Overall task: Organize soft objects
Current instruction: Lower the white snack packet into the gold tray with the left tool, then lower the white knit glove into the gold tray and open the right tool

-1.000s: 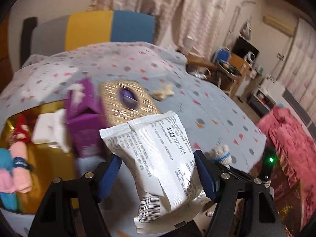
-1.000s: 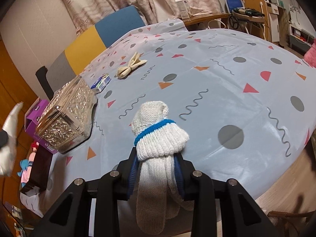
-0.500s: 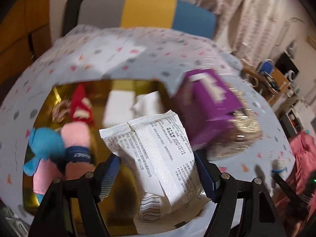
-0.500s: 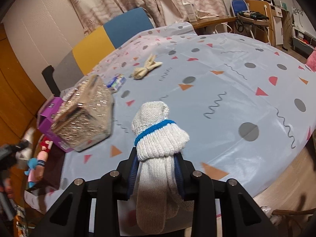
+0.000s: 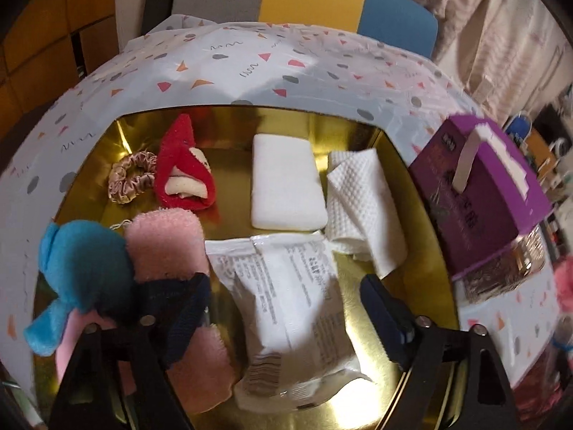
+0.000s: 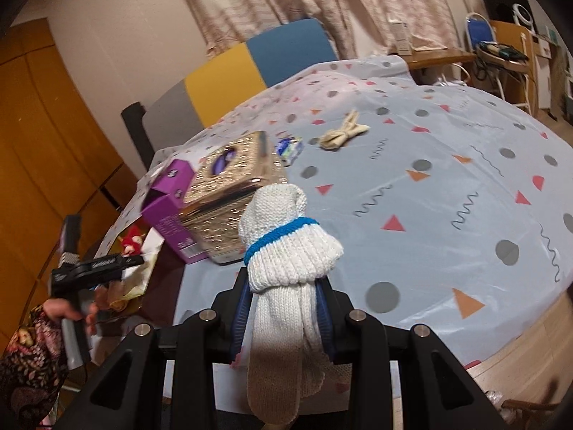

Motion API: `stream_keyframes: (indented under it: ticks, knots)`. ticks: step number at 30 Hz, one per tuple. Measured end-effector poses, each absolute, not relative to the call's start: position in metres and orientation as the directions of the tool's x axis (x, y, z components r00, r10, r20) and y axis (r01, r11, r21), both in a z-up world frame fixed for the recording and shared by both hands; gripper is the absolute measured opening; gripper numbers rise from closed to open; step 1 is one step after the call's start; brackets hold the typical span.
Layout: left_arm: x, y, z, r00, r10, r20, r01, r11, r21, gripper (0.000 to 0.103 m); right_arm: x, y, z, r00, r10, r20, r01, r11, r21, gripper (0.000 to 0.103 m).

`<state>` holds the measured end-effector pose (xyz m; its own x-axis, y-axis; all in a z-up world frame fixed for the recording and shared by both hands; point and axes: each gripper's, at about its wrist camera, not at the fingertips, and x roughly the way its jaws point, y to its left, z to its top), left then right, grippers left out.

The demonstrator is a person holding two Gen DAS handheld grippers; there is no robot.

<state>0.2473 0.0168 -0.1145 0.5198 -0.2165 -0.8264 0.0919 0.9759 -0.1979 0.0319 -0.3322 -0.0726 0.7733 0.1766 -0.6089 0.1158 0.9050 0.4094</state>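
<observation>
My left gripper (image 5: 286, 301) hangs over the gold tray (image 5: 408, 175) with a white printed packet (image 5: 286, 304) between its fingers; the fingers stand wide and seem apart from the packet. The tray holds a blue plush (image 5: 86, 272), pink towel (image 5: 164, 243), red cloth (image 5: 182, 165), scrunchie (image 5: 130, 179), white sponge (image 5: 286, 182) and paper towel (image 5: 361, 208). My right gripper (image 6: 283, 304) is shut on a white knit sock with a blue stripe (image 6: 286, 251), above the table's near edge.
A purple box (image 5: 490, 186) and a glittery gold box (image 6: 232, 182) stand right of the tray. A beige bow (image 6: 343, 130) and a small blue packet (image 6: 290, 147) lie on the dotted tablecloth (image 6: 447, 186). A chair stands behind the table.
My left gripper swung left from the table to above the gold tray, carrying the packet, and lowered toward it. My right gripper kept the sock and turned left toward the boxes.
</observation>
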Motion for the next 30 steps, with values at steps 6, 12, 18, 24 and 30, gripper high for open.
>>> stream_keyframes:
  ticks: [6,12,18,24,30]
  knots:
    - [0.228,0.021,-0.095,0.592,-0.2,-0.781,0.084,0.979,-0.187,0.091,0.031,-0.312,-0.066,0.766,0.217,-0.605,0.061,0.913,0.404,0.033]
    - [0.195,0.031,-0.077,0.675,-0.177,-0.716,0.084,0.983,-0.163,0.093,0.04,-0.292,-0.061,0.75,0.269,-0.604,0.002,0.912,0.409,0.033]
    - [0.172,0.046,-0.072,0.705,-0.14,-0.695,0.046,0.987,-0.152,0.094,0.057,-0.259,-0.046,0.723,0.325,-0.61,-0.081,0.916,0.392,0.033]
    - [0.156,0.06,-0.07,0.708,-0.138,-0.692,0.031,0.986,-0.166,0.094,0.084,-0.204,-0.021,0.693,0.41,-0.593,-0.231,0.906,0.356,0.033]
    - [0.147,0.074,-0.072,0.717,-0.118,-0.687,-0.008,0.984,-0.176,0.094,0.118,-0.155,-0.02,0.651,0.442,-0.618,-0.289,0.896,0.336,0.033]
